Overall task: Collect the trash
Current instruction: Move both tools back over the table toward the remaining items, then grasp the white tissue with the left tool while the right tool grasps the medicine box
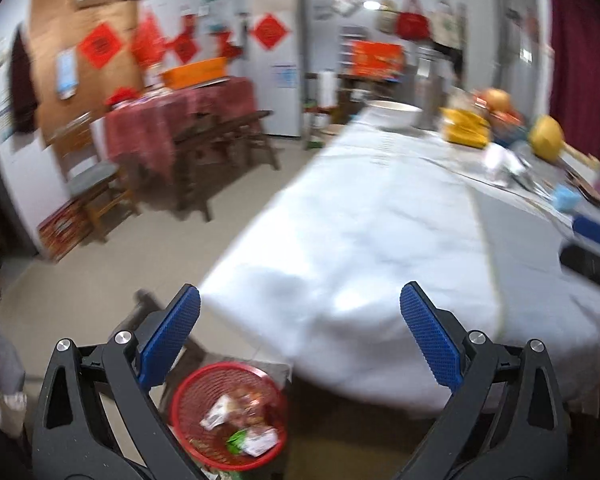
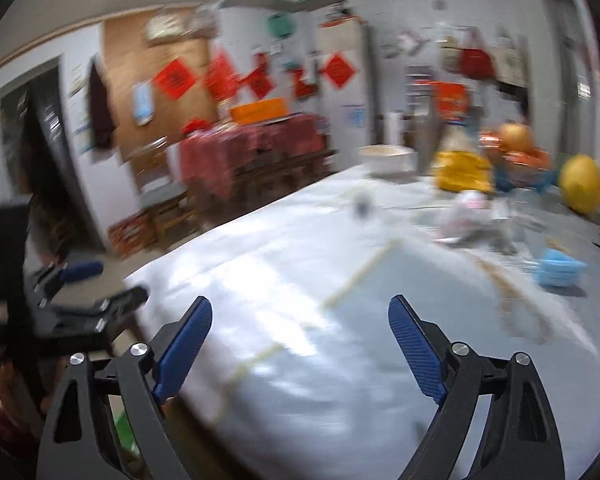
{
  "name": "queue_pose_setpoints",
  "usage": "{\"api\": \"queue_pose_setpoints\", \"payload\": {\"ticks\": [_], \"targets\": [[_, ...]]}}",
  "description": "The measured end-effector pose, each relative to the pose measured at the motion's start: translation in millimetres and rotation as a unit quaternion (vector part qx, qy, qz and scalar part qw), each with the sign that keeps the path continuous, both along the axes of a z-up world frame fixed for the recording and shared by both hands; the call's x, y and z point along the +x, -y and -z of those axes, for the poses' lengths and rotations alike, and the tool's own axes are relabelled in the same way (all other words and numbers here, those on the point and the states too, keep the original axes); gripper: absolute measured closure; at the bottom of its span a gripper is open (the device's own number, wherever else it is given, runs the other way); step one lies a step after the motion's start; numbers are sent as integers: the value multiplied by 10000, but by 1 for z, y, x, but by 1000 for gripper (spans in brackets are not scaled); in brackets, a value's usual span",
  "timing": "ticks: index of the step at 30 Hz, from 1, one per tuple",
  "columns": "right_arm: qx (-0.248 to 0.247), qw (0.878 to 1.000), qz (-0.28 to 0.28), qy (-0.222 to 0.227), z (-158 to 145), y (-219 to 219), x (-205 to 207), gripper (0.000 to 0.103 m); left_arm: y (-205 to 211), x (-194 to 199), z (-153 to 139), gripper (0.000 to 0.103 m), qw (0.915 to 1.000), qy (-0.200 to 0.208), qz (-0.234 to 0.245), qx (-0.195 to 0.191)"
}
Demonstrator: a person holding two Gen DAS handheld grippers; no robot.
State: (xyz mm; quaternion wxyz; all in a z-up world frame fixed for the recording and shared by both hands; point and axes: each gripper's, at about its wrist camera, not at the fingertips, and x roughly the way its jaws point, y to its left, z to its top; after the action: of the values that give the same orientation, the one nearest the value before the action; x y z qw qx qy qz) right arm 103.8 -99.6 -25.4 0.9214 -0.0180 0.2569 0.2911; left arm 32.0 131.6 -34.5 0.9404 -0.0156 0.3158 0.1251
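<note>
Where white-covered table meets tiled floor, red basket.

left wrist: down over table edge | right wrist: across table

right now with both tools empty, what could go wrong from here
1. Both views are blurred, so a reach toward the crumpled white wrapper could miss and bump the blue cup close by it.
2. The red basket sits low beside the table's corner, so a drop from table height could miss it.
</note>
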Motion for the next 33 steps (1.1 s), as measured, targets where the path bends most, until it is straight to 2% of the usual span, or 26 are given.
{"api": "queue_pose_setpoints", "payload": {"ticks": [6,11,19,22,27,33], "targets": [[61,9942,1071,56,-1,75,43,10,64,69,-5,7,9941,-214,1054,-114],[32,9838,1792,18,3,130,80,7,107,138,-10,7,9866,-401,1544,-344],[-30,9740,2255,-218,0,178,133,7,167,242,-16,7,9740,-626,2162,-247],[123,9714,2350,-309,-1,191,145,7,176,277,-12,7,9713,-706,2250,-319],[297,9676,2383,-780,13,202,162,7,178,329,0,7,9716,-852,2154,-492],[-118,9670,2470,-620,15,190,161,7,176,356,27,7,9661,-1142,2194,-740]]}}
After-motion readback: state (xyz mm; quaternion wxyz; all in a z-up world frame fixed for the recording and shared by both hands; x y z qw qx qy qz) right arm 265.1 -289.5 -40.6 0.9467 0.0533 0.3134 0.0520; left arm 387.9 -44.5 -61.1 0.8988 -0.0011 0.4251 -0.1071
